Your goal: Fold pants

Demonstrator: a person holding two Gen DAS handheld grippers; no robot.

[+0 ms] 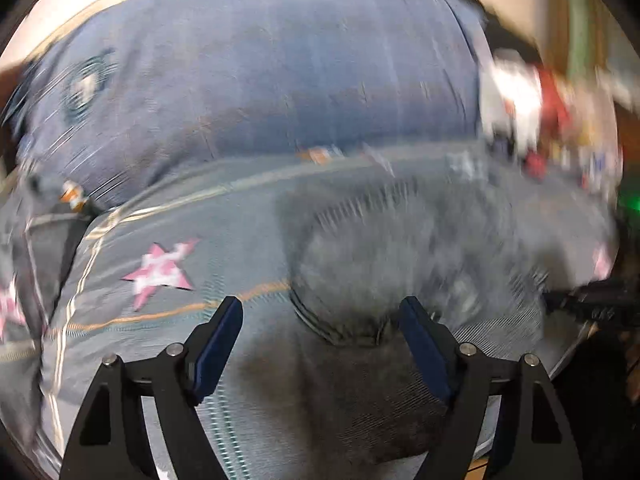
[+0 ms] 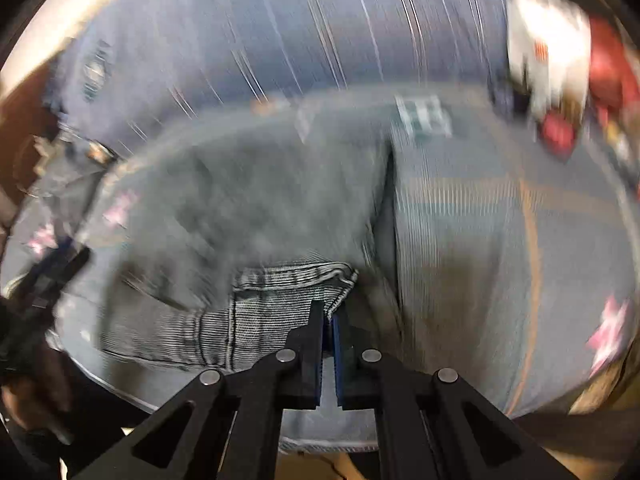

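**Right claw has a hem corner; left claw spread over the other**

- Jeans (image 2: 248, 200), grey-blue denim, lie on a plaid cloth with pink stars (image 2: 500, 240) that covers the surface; whether worktop or bed underneath, I cannot tell. Both views are smeared by motion.
- Right claw (image 2: 329, 320): pressed together, pinching the corner of a stitched hem (image 2: 280, 280). The hem band runs off to the left of the claw in its own view; the rest of the leg lies ahead, away from the fingers.
- Left claw (image 1: 322, 320): spread wide, nothing between the pads. Dark denim with a curved stitched edge (image 1: 340, 332) sits just ahead of and between the fingertips, not yet gripped.
- Judgement: the left claw is the one still to close. Its target lies straight ahead and slightly below, so a short push forward would bring it in.
- No containers to note. Red and white clutter (image 2: 560, 80) at the far right is too blurred to name.
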